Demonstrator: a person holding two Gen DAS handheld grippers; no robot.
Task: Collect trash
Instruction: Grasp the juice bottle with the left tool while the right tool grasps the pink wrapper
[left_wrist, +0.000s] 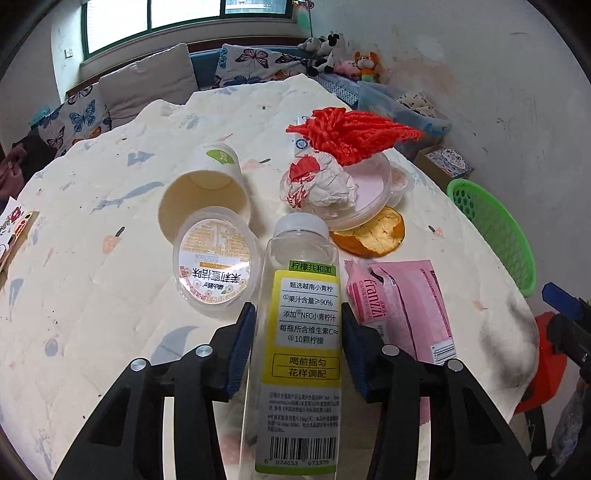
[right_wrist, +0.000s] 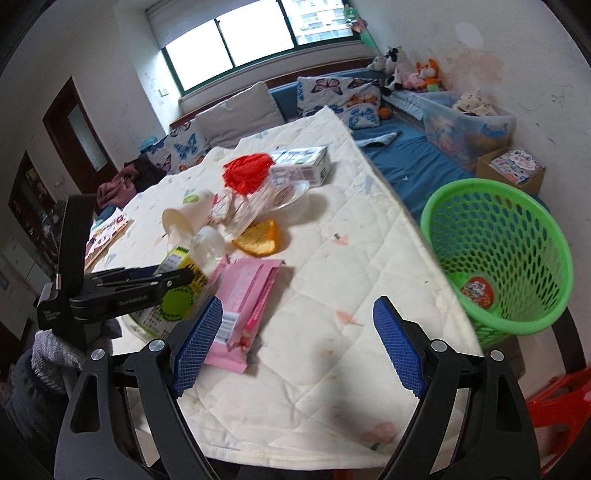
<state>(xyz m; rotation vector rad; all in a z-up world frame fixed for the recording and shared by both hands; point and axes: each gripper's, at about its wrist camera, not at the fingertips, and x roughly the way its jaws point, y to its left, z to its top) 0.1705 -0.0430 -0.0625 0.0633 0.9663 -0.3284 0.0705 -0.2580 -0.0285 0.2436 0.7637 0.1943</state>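
Left wrist view: left gripper (left_wrist: 298, 350), blue-padded fingers (left_wrist: 242, 347) clamped on either side of a clear plastic bottle with yellow-green label and white cap (left_wrist: 301, 317), lying on the quilted cream worktop (left_wrist: 92, 258). Far of it: round clear plastic lid with printed sticker (left_wrist: 216, 267), tipped white paper cup (left_wrist: 207, 188), orange peel (left_wrist: 373, 236), crumpled white-and-red wrapper (left_wrist: 321, 184), red mesh netting (left_wrist: 351, 134). Just right of the bottle: pink snack wrapper (left_wrist: 399, 306).

Right wrist view: right gripper (right_wrist: 299, 345), fingers wide apart, holding nothing, over the near worktop. Green perforated plastic basket (right_wrist: 498, 254) at right, beside the worktop edge.
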